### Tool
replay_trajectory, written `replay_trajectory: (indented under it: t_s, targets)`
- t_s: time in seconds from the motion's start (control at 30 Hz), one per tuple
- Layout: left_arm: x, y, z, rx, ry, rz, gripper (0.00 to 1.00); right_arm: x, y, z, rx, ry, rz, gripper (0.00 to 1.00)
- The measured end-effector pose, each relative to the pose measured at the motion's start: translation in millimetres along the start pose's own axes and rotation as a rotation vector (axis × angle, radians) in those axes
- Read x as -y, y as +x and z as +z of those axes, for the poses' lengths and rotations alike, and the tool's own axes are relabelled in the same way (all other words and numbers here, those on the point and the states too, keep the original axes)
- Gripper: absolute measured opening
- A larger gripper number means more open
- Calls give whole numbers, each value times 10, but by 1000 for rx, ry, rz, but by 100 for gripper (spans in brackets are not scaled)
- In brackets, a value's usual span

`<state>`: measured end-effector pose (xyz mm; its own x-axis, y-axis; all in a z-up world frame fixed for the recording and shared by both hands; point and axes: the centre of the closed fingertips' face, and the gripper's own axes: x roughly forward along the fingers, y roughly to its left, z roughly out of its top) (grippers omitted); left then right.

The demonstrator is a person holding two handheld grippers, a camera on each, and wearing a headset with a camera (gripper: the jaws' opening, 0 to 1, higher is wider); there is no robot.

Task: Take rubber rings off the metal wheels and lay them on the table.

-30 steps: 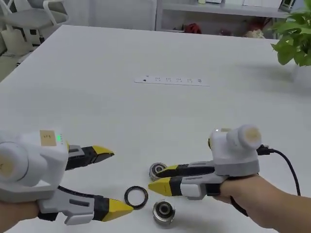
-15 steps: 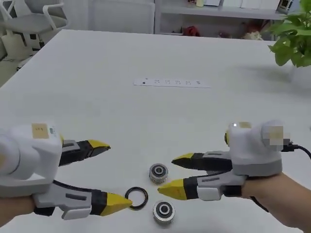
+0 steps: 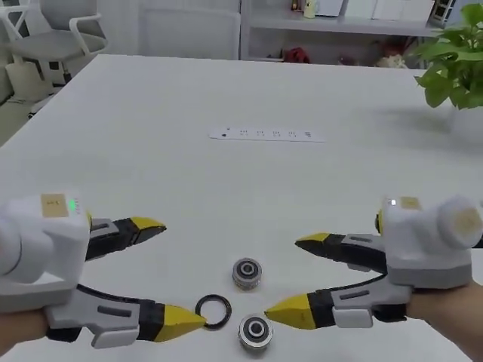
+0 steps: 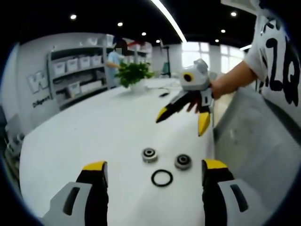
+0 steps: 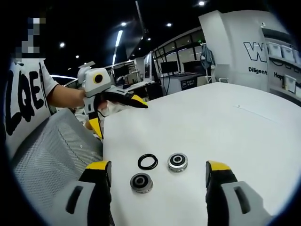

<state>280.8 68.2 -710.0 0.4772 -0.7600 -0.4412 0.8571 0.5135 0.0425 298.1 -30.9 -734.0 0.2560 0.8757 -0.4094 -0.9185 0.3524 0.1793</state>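
Observation:
Two small metal wheels lie near the table's front edge, one farther out and one closer to me. A loose black rubber ring lies flat on the table just left of them. My left gripper is open left of the ring, touching nothing. My right gripper is open right of the wheels, clear of them. The left gripper view has the ring nearest, both wheels behind it, and the right gripper beyond. In the right gripper view the ring and wheels lie ahead.
A white power strip lies across the middle of the white table. A green plant stands at the far right. A chair and shelves stand beyond the far edge.
My right gripper has drawn back to the right, away from the wheels, and its jaws have spread wider. The left gripper, ring and wheels have stayed put.

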Motion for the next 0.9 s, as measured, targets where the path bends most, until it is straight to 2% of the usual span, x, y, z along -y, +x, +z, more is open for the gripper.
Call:
replay_trajectory:
  t_s: [0.23,0.3,0.6,0.77,0.9]
  targets:
    - [26,-46,3,1,-8,3,87,0,-132,-76,-34,-65,-26,82]
    - [32,-54,-11,-11,0,4,87,9,-171,-76,-36,-74,-34,83]
    - [71,-99,-10,-9,-19,10,88,5,-300,-142,-46,-88,-59,88]
    - [111,-130,-77,-32,-10,13,88,-6,-355,-188,-46,-80,-65,88]
    - [135,-159,-118,-32,-44,22,87,-7,-393,-210,-47,-68,-72,88]
